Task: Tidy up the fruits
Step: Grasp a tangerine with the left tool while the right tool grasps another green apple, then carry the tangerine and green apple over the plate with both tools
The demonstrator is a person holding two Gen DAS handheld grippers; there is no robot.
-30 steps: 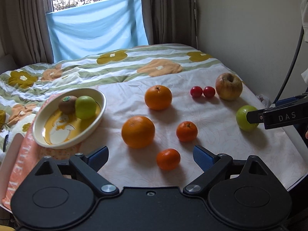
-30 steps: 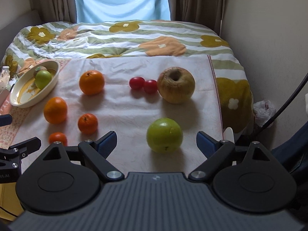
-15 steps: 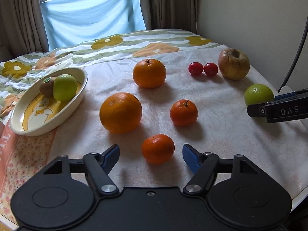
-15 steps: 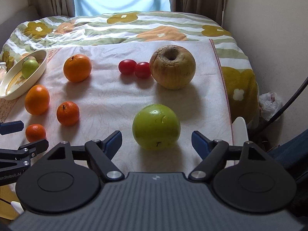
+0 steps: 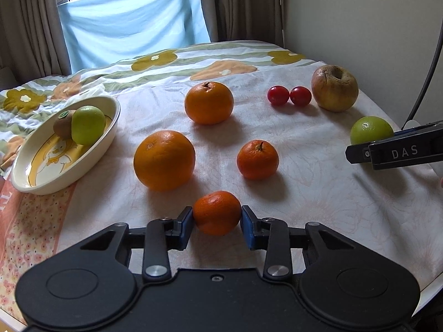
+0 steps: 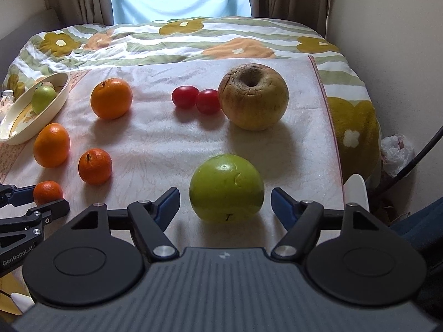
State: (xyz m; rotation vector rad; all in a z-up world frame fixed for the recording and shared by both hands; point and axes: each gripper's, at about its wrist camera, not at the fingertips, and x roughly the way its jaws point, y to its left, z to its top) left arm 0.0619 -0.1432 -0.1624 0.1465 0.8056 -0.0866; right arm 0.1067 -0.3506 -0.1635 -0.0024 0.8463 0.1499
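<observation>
I see the floral quilt (image 6: 193,38) spread under a pale cloth (image 5: 304,182) that carries the fruit. At nine o'clock on the cloth sits the oval dish (image 5: 25,177), holding a kiwi (image 5: 63,123) touching a small green apple (image 5: 88,128). The wrinkled yellow apple (image 6: 253,99) lies at one o'clock, with two cherry tomatoes (image 6: 196,99) touching each other just beside it. Two large oranges (image 5: 164,160) rest near the centre, a mandarin (image 5: 258,159) at their three o'clock. My right gripper (image 6: 225,203) is spread wide around the big green apple (image 6: 226,188), its pads clear of the skin on both sides. My left gripper (image 5: 216,221) is clenched on the smallest mandarin (image 5: 216,212) at six o'clock, both blue pads against it.
</observation>
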